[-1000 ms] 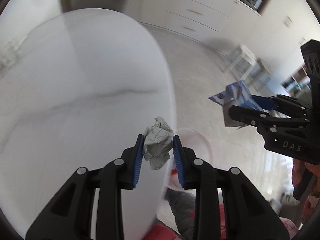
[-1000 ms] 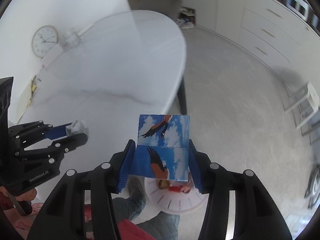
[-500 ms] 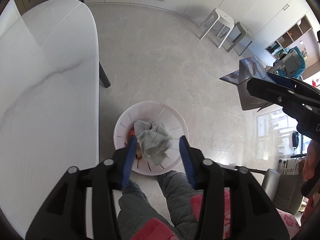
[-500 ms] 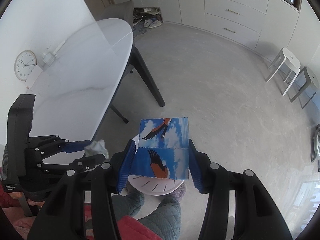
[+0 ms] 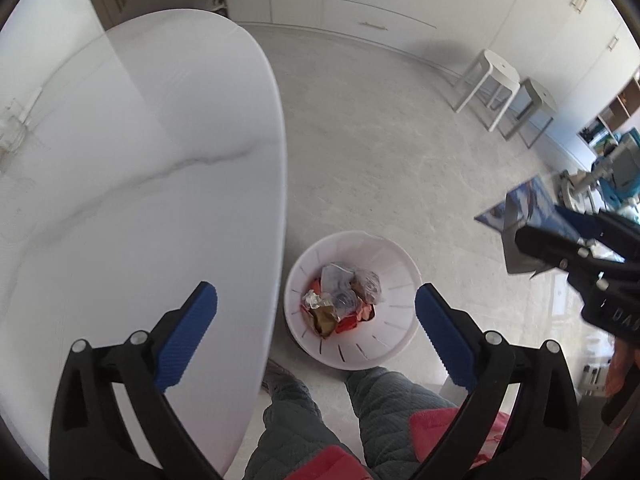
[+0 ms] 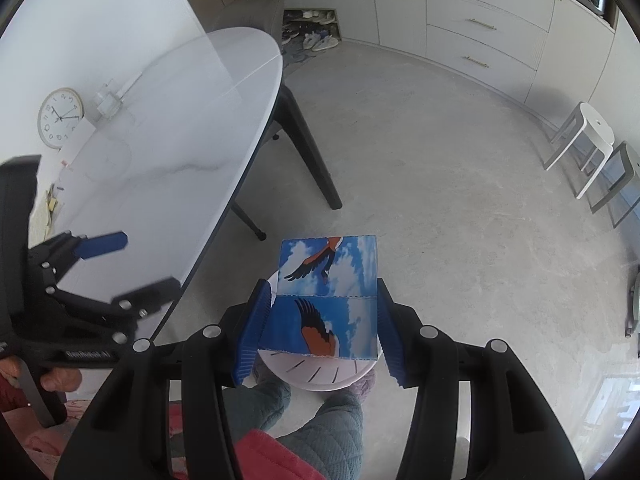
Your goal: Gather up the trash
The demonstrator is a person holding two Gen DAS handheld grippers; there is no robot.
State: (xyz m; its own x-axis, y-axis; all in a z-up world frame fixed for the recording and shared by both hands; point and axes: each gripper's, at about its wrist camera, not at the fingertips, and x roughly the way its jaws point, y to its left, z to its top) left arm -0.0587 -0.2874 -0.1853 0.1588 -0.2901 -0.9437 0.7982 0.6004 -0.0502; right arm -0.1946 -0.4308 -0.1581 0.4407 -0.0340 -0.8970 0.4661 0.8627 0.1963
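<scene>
My left gripper (image 5: 316, 308) is open and empty, above a white slotted trash bin (image 5: 394, 348) on the floor by the table edge. The bin holds crumpled paper and wrappers (image 5: 340, 296). My right gripper (image 6: 320, 320) is shut on a blue box printed with a bird and clouds (image 6: 326, 300), held over the bin (image 6: 320, 372), which shows only as a rim beneath the box. The right gripper with the box (image 5: 524, 216) also shows at the right of the left wrist view. The left gripper (image 6: 132, 264) shows open at the left of the right wrist view.
A white marble oval table (image 5: 140, 200) with black legs (image 6: 308, 148) stands left of the bin. The person's legs (image 5: 320, 412) are just below the bin. Two stools (image 5: 496, 80) and white drawer cabinets (image 6: 472, 12) stand far off. A clock (image 6: 60, 118) leans by the wall.
My left gripper swung from over the table to over the bin, opened, and the crumpled paper dropped in. My right gripper kept its hold on the blue box and moved over the bin.
</scene>
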